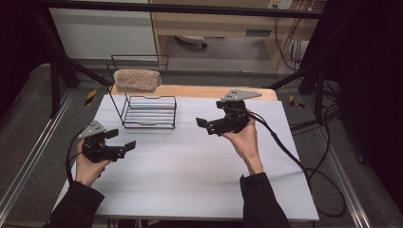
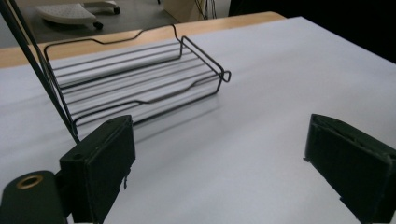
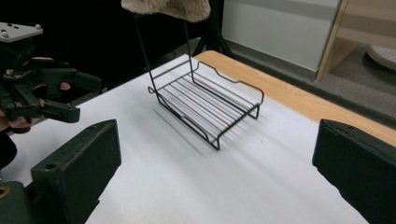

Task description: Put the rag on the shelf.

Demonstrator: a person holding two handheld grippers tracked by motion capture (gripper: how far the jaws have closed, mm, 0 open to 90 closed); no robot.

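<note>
Toward the far left corner of the white worktop [image 1: 199, 161] stands a two-tier black wire rack [image 1: 148, 111], a beige fluffy towel [image 1: 137, 80] lying on its upper tier. Both hands hover apart: the left gripper [image 1: 124, 140] near the left edge, the right gripper [image 1: 201, 123] near the middle, each with jaws released and holding nothing. A likely risk: the light rack could slide or tip if a jaw snags its wires, or the towel could drag off. Beyond the worktop's wooden far edge lie a grey floor, dark frame posts and trailing cables.
</note>
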